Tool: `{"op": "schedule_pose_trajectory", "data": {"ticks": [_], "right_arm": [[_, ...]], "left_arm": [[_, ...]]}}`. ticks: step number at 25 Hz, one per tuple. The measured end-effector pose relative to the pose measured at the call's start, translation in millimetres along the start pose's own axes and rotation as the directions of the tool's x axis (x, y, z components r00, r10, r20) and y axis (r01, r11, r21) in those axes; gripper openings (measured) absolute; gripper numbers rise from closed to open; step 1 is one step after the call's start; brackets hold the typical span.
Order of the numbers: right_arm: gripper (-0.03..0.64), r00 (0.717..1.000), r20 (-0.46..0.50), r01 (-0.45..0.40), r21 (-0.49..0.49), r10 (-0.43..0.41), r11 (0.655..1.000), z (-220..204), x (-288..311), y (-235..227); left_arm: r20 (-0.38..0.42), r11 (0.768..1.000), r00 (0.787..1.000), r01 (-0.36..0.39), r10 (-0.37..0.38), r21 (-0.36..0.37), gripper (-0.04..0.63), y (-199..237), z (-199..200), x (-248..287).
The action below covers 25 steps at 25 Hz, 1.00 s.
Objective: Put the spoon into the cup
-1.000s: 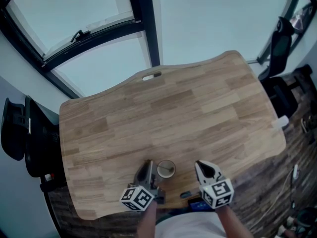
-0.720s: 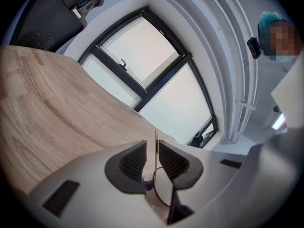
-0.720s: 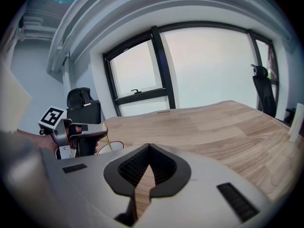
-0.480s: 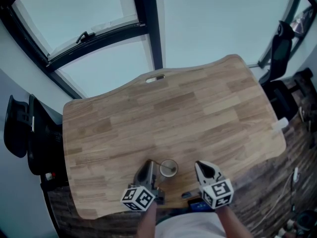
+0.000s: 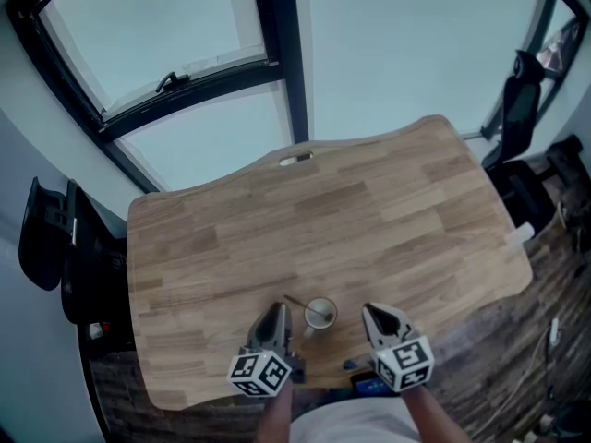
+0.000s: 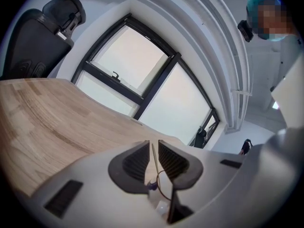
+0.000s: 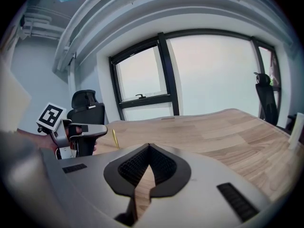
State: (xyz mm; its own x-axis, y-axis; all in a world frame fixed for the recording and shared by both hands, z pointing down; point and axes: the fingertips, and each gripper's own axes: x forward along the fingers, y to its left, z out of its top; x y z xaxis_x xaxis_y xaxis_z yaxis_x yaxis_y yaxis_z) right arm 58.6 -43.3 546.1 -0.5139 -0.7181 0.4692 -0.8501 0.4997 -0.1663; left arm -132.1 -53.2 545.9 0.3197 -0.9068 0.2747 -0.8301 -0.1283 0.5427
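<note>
A small round cup (image 5: pixel 319 314) stands near the wooden table's (image 5: pixel 369 201) front edge. The thin golden spoon (image 5: pixel 295 302) rests in it, its handle leaning out to the upper left. My left gripper (image 5: pixel 276 307) sits just left of the cup. In the left gripper view (image 6: pixel 154 142) its jaws stand a narrow slot apart, and the spoon handle (image 6: pixel 154 158) shows through the slot, ungripped. My right gripper (image 5: pixel 369 308) is right of the cup, shut and holding nothing (image 7: pixel 148 146). The right gripper view shows the handle (image 7: pixel 114 139) just off the left gripper's (image 7: pixel 100 129) tips.
Black office chairs stand off the table's left side (image 5: pixel 55 247) and back right corner (image 5: pixel 517 100). Large windows (image 5: pixel 203 90) rise behind the table. A small white object (image 5: pixel 522 233) sits at the right edge, a dark one (image 5: pixel 355 364) at the front edge.
The head view has tilted, so the table sits slightly right and higher in frame. Both grippers, the cup and the spoon hold their places relative to each other.
</note>
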Motion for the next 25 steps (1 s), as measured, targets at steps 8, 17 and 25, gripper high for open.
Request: {"op": "schedule_pose_trajectory", "data": {"ticks": [8,17,25], "right_arm": [[-0.003,0.999,0.038,0.006,-0.044,-0.004,0.999,10.8,-7.0,13.7],[-0.003,0.999,0.052,0.007,-0.126,-0.001,0.992,29.3,-17.6,26.4],[-0.003,0.998,0.058,-0.004,-0.141,0.012,0.99,31.4,-21.4,32.4]], "left_arm": [[0.023,0.994,1.0,0.001,-0.003,0.107,0.002,-8.1,17.9,-14.4],[0.059,0.975,0.998,0.008,-0.021,0.221,0.002,-24.1,39.3,-26.0],[0.066,0.971,0.997,0.011,-0.028,0.237,0.002,-27.7,43.2,-31.6]]}}
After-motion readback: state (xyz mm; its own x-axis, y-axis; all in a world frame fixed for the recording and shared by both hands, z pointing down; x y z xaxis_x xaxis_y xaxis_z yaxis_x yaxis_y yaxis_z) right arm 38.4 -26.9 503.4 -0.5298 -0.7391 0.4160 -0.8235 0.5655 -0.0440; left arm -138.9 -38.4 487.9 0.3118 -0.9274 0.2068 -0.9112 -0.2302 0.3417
